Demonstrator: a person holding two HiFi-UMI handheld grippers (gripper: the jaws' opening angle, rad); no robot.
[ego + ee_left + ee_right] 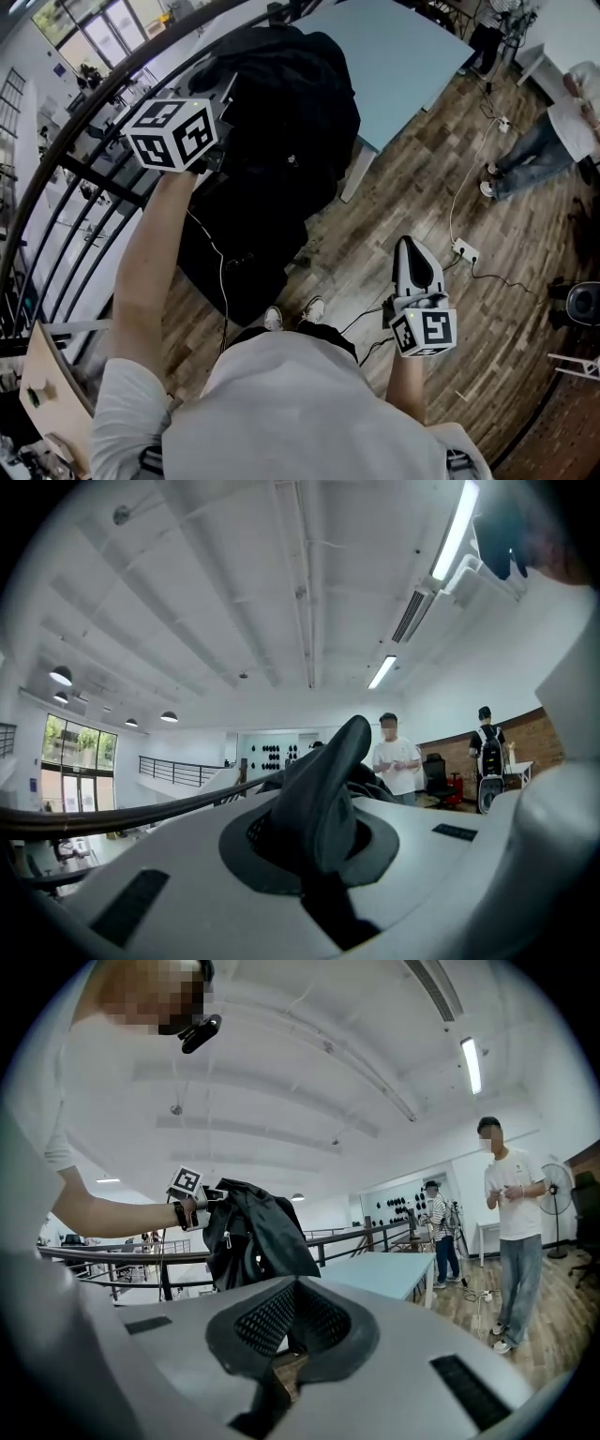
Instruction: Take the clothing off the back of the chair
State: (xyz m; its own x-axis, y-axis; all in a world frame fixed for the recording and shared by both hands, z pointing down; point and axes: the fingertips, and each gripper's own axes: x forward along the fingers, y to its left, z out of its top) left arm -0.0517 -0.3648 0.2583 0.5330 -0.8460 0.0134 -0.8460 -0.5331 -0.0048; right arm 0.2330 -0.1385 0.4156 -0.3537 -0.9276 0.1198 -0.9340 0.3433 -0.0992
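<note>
Jacket hung from the raised left gripper beside the railing.

Left gripper (212, 142) had its jaws pressed together on a fold of the black jacket (291, 112), and the left gripper view showed the closed jaws tilted, with dark fabric bunched just past them. From the right gripper view the jacket (248, 1232) drooped from that gripper (202, 1198) at the end of an outstretched arm, in front of the black railing (356, 1237) and next to the light blue table (384, 1274). Right gripper (415, 267) sat low and well apart from the jacket, over the wooden floor (441, 178); its jaws were together with nothing between them. A bystander (511, 1232) stood on the floor beyond the table.
</note>
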